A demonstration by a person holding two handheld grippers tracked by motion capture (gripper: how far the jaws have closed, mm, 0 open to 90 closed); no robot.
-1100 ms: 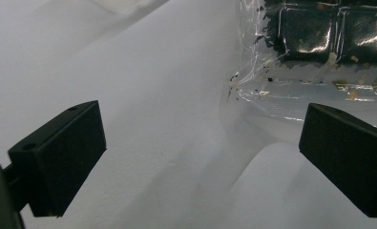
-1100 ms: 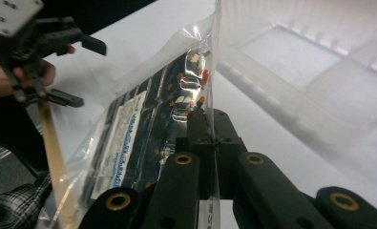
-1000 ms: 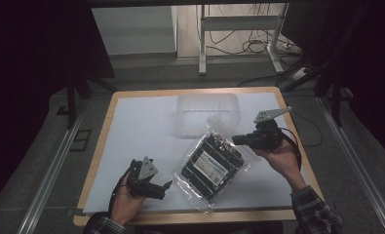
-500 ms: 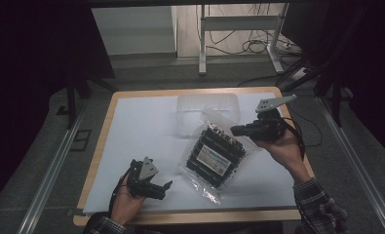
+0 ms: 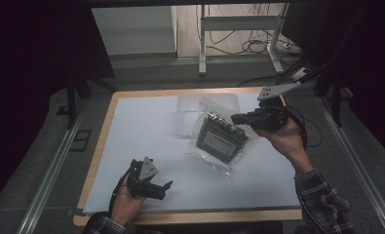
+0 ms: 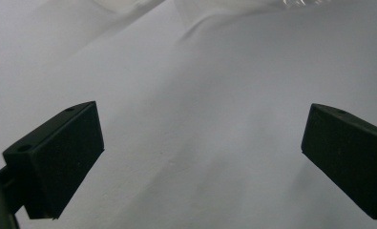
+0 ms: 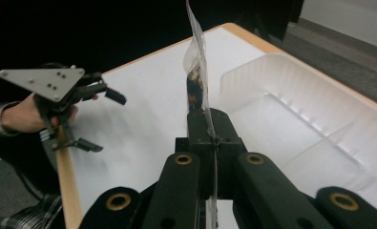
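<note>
Clear plastic bag (image 5: 218, 141) of dark, flat packed pieces hangs from the right tongs (image 5: 236, 118), pinched by its upper edge; its lower end looks to rest on the desk near the middle, though contact there is hard to make out. In the right gripper view the two black jaws of those tongs (image 7: 210, 126) are pressed together with the thin film of the bag (image 7: 195, 62) caught between them, the film rising edge-on straight above the pads. The right hand (image 5: 282, 139) holds the tongs level above the right half of the desk, pointing toward the left of the high view, with the grey three-cornered plate on top.

Just behind the bag lies a clear, shallow moulded plastic tray (image 5: 190, 109), empty in the right gripper view (image 7: 291, 124).

The left tongs (image 5: 166, 187) sit low at the near left of the desk, held in the left hand (image 5: 126, 202), well apart from the bag. Their jaws stand wide with nothing between them; in the left gripper view the white sheet covering the desk (image 6: 200, 119) lies between the two pads.

The desk is a wooden board (image 5: 109, 122) with a pale edge showing around the white sheet (image 5: 141, 131).
</note>
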